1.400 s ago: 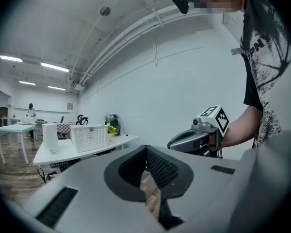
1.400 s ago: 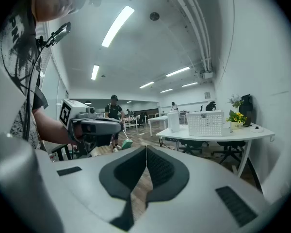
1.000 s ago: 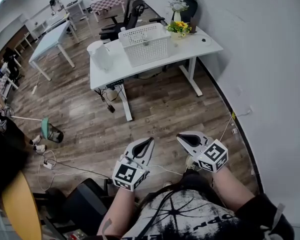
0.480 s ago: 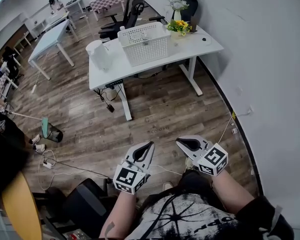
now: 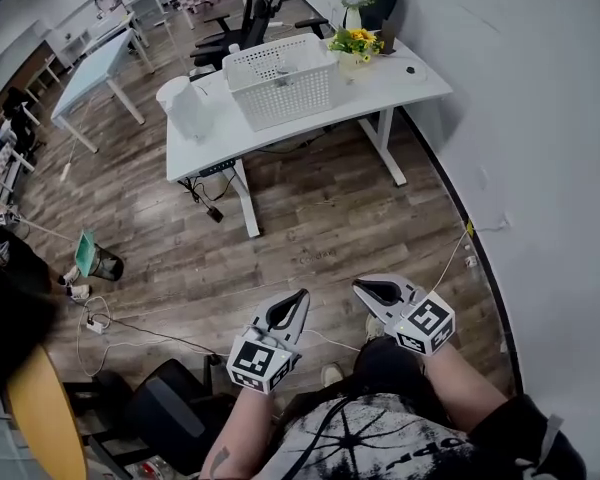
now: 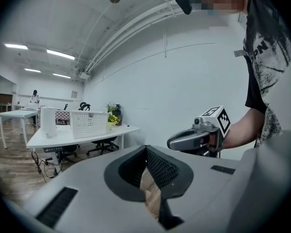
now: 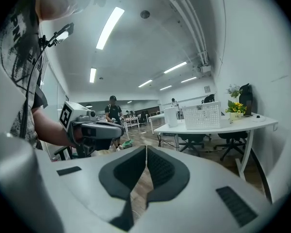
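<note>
Wood-plank floor (image 5: 310, 218) lies under both tools, which hang side by side at about waist height, close in front of the person's body, touching nothing. The left tool (image 5: 296, 301) has its jaws brought together so the tips meet. Only a narrow slit behind the tips shows floor through it, and nothing is gripped. The right tool (image 5: 372, 289) is the same, with its pads closed tip to tip and nothing between them. Each points forward and slightly inward toward the other, and each one's marker cube shows in the other's gripper view. That looks like a relaxed carrying pose, elbows tucked, rather than a reach.

Nearest of the loose things is a cable (image 5: 150, 330) trailing over the planks, down and to the left of the left tool and apart from it. A black chair (image 5: 165, 408) sits behind and left of that tool.

Well ahead of both tools stands a white bench (image 5: 400, 86), pushed against the wall (image 5: 540, 118) that runs along the right tool's outer side. It carries a white perforated basket (image 5: 280, 78) at its middle. A pale canister (image 5: 185, 106) stands at the bench's left end, and yellow flowers (image 5: 358, 43) stand at the back right, probably set there to keep the front edge free. Everything on the bench is well out of reach.
</note>
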Tool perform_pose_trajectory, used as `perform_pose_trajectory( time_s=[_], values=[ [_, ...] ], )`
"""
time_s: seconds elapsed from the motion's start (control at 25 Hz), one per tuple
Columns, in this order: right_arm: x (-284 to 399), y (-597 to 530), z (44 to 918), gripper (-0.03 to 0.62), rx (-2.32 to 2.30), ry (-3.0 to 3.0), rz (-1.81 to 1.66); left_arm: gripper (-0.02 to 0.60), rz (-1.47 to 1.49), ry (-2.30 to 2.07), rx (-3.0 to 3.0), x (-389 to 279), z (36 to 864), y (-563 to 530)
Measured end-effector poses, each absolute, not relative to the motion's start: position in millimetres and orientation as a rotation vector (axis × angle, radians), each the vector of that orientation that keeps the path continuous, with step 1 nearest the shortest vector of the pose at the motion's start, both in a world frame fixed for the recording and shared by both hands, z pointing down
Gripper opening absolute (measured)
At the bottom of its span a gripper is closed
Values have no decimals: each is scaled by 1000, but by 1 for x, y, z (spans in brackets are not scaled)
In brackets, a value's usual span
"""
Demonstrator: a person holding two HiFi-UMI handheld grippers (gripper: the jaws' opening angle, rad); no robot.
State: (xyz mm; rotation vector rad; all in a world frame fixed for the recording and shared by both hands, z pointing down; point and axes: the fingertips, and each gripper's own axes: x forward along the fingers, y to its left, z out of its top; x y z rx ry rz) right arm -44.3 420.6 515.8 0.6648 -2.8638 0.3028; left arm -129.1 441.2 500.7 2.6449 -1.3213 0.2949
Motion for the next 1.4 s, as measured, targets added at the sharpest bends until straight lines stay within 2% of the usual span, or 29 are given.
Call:
perform_pose_trajectory(
  time_s=[0.64,1.4],
  values=[
    [33,254,491,25,600,-2924,247,11,314,-1390,2615,-59,487,286],
    [47,201,489,25,496,-2960,244,11,284,-1481,2582,-41,481,223]
  ],
)
